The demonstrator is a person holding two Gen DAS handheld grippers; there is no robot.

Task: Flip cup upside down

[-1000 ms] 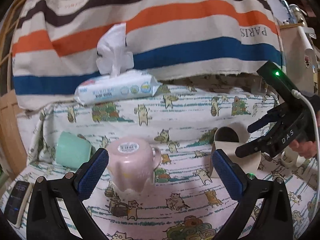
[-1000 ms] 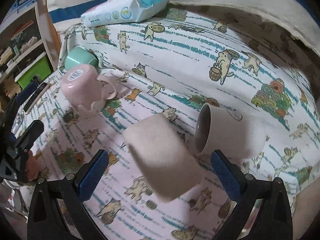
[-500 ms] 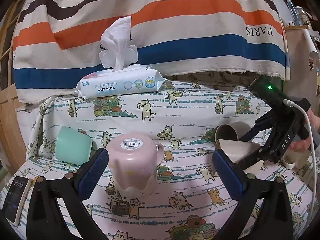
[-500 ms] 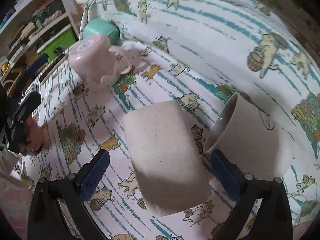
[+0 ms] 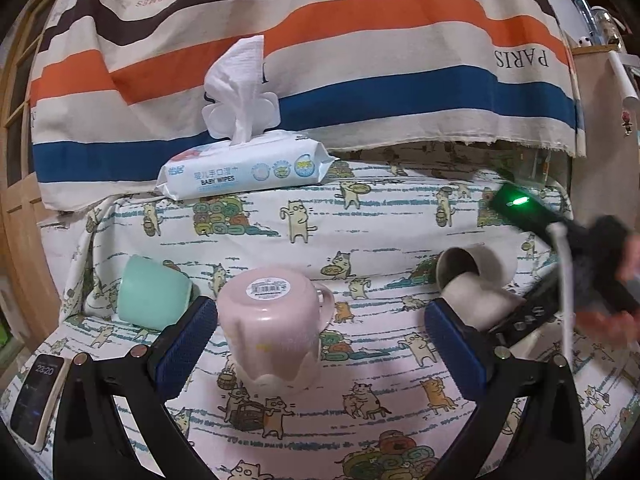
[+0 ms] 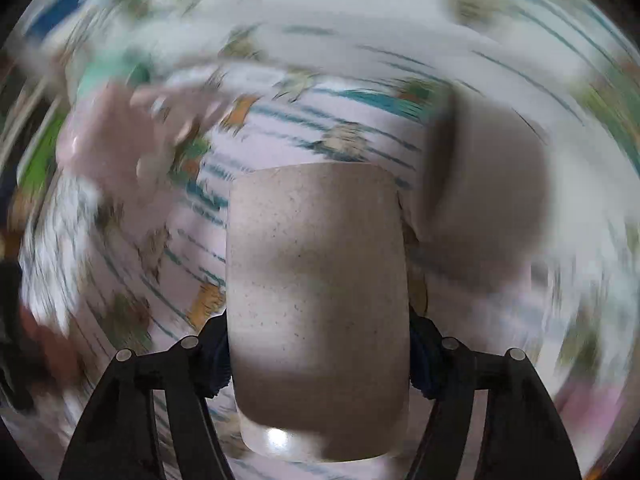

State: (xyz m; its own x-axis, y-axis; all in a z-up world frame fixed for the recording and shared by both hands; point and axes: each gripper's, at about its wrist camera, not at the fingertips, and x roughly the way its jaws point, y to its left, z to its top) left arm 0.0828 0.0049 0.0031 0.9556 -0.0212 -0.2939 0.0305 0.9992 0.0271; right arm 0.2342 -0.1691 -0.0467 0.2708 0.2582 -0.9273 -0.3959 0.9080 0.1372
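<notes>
The right claw [image 6: 318,364] is clamped on a speckled beige cup [image 6: 318,304], its two pads pressed against the cup's sides. Everything around that cup in the right wrist view is smeared by blur. A second beige cup [image 5: 470,268] lies on its side just beyond it, on the right of the cat-print cloth [image 5: 380,224].

The left claw [image 5: 320,354] stands wide open with nothing between its blue pads, hovering near a pink cup [image 5: 276,320] that sits upside down. A mint cup [image 5: 154,298] lies tipped over at the left. A pack of baby wipes [image 5: 244,170] rests at the far edge, and a phone [image 5: 36,404] lies at the near left.
</notes>
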